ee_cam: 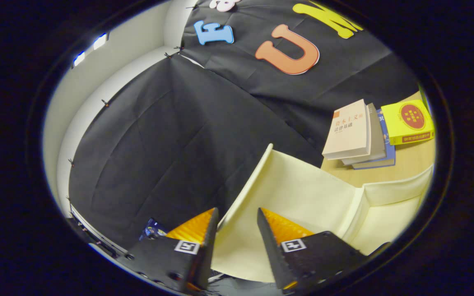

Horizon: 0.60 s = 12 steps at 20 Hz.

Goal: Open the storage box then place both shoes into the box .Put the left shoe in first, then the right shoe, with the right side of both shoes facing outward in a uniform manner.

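The cream storage box (389,213) stands on a wooden table just ahead of my fingers, to the right. Its lid (303,189) is swung up and stands tilted, its inner face towards me. The lid's free edge runs down into the gap between my fingers. My gripper (237,213) is open about a finger's width. One finger sits just outside the lid's edge and the other lies over the lid's inner face. I cannot tell whether either finger touches the lid. The box's inside is mostly hidden behind the lid and my finger.
A stack of three books (358,135) and a yellow book (410,121) lie on the wooden table (410,160) beyond the box. Black cloth hangs as a wall behind and to the left. A small blue object (152,229) lies low beside my finger.
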Tool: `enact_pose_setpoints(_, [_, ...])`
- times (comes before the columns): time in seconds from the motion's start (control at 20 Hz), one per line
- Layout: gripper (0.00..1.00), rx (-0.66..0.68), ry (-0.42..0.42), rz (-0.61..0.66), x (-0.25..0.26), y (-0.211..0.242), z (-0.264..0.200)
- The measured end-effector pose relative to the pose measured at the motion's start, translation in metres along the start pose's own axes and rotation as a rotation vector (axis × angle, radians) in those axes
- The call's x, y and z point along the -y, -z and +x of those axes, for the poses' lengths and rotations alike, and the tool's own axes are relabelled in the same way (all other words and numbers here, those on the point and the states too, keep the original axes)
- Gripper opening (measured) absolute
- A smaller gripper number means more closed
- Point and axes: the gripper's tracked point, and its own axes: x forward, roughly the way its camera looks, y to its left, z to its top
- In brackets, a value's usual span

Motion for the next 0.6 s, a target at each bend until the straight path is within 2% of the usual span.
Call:
enact_pose_setpoints(0.2, [0.91,0.036,0.071,-0.11,0.001,-0.006,-0.024])
enact_pose_setpoints(0.4, [0.95,0.104,0.157,-0.187,0.018,-0.021,-0.081])
enact_pose_setpoints(0.6, [0.95,0.158,0.32,-0.253,0.06,-0.034,-0.152])
